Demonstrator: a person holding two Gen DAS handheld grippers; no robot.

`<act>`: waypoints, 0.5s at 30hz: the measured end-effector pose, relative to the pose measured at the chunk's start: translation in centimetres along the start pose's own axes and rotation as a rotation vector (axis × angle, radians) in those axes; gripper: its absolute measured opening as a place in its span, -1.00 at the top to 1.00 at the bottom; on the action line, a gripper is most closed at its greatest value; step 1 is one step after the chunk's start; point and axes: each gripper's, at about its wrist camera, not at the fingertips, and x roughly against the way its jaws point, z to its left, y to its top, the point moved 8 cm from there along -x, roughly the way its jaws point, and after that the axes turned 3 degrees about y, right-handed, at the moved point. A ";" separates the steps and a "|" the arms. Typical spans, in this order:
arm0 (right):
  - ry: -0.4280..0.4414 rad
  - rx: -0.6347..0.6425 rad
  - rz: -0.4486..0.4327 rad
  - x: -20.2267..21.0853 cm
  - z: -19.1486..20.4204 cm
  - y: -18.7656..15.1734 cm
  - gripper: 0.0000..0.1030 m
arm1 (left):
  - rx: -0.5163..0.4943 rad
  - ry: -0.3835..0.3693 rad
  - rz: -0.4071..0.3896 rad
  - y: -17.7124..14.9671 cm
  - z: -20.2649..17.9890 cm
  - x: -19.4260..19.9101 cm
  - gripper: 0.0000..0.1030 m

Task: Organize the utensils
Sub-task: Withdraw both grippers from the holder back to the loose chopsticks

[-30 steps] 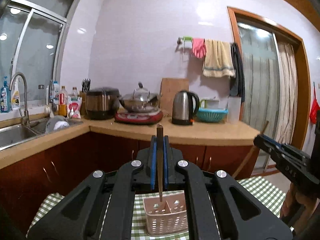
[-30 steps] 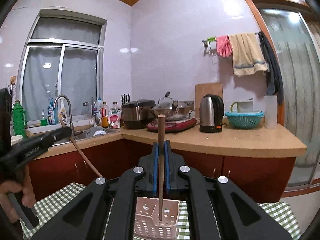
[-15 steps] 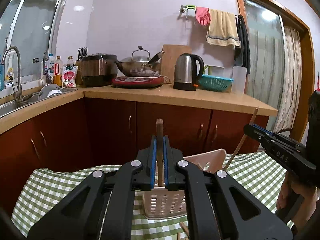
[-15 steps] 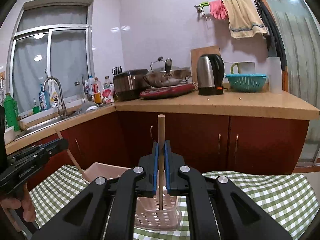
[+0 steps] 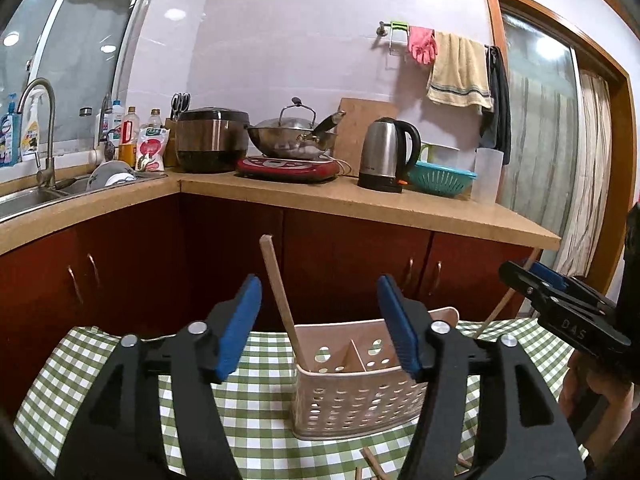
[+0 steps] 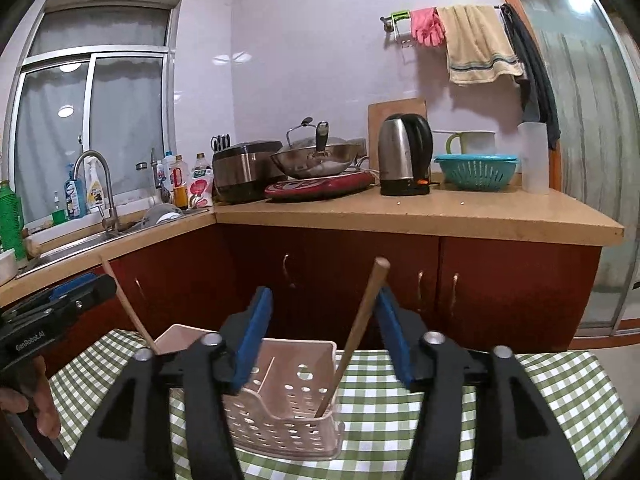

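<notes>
Two wrist views, close over one basket (image 5: 352, 384)

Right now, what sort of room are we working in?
A home kitchen, by the look of it: a sink with a tap under the window, a wok on a red cooktop, and an electric kettle on the wooden counter.

Around me, pale tiled walls (image 6: 304, 60), a window (image 6: 92, 128) over the sink, red-brown cabinets (image 6: 516, 288) under a tan counter (image 6: 480, 212)

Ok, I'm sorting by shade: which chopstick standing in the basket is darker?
The right-leaning chopstick, standing free inside the opening right claw; the left-leaning chopstick is paler.
</notes>
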 end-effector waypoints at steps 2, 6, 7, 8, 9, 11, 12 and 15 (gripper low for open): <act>-0.013 0.006 -0.009 0.6 -0.2 0.2 -0.19 | 0.012 0.006 -0.007 0.1 0.2 0.4 -0.34; -0.048 0.011 -0.026 2.0 -0.8 0.7 -0.31 | 0.022 0.019 -0.022 0.5 0.5 1.3 -0.46; -0.056 0.013 -0.029 2.3 -0.9 0.8 -0.32 | 0.023 0.024 -0.027 0.6 0.6 1.6 -0.47; -0.063 0.014 -0.031 2.7 -1.1 0.9 -0.32 | 0.026 0.026 -0.031 0.7 0.7 1.9 -0.51; -0.067 0.014 -0.033 3.1 -1.2 1.0 -0.32 | 0.031 0.026 -0.038 0.9 0.8 2.4 -0.53; -0.073 0.012 -0.040 4.1 -1.3 1.1 -0.33 | 0.036 0.029 -0.045 1.0 0.8 3.1 -0.56; -0.077 0.013 -0.038 4.6 -1.3 1.1 -0.33 | 0.038 0.029 -0.048 1.0 0.9 3.5 -0.58; -0.084 0.022 -0.031 5.9 -1.2 0.7 -0.33 | 0.035 0.028 -0.055 0.7 0.8 4.8 -0.63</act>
